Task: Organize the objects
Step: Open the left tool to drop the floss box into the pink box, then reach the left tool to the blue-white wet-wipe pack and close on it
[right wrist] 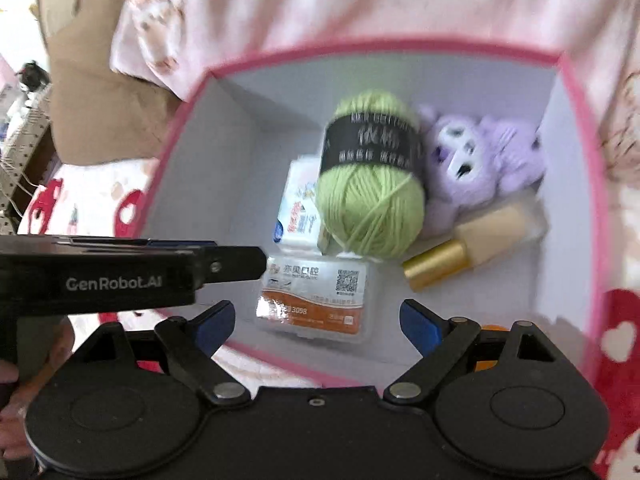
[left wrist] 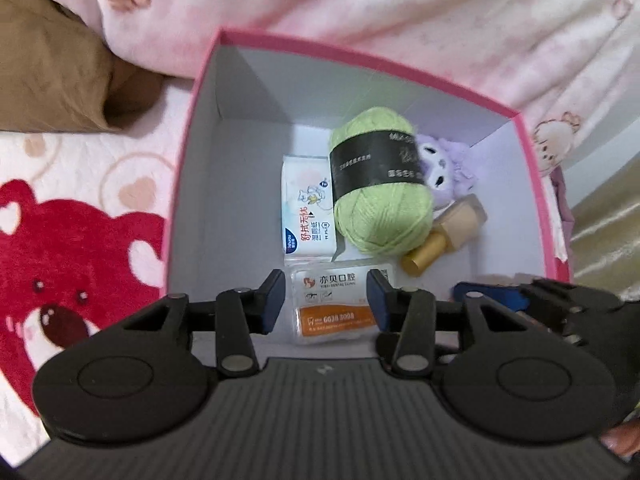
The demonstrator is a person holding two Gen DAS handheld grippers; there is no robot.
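Both your left gripper [left wrist: 327, 300] and right gripper [right wrist: 316, 320] hang open and empty over the pink box [left wrist: 360, 56], where the dental case [left wrist: 338, 304] lies flat to spare room.

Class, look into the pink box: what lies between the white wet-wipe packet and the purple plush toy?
The green yarn ball lies between the wet-wipe packet and the purple plush toy, touching both. The right wrist view shows it best.

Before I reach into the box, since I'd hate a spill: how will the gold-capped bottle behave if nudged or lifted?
The bottle lies on its side, and its round gold cap suggests it may roll. It looks like glass, so probably heavy for its size and breakable. The smooth surface could slip. The yarn touching it may block rolling that way.
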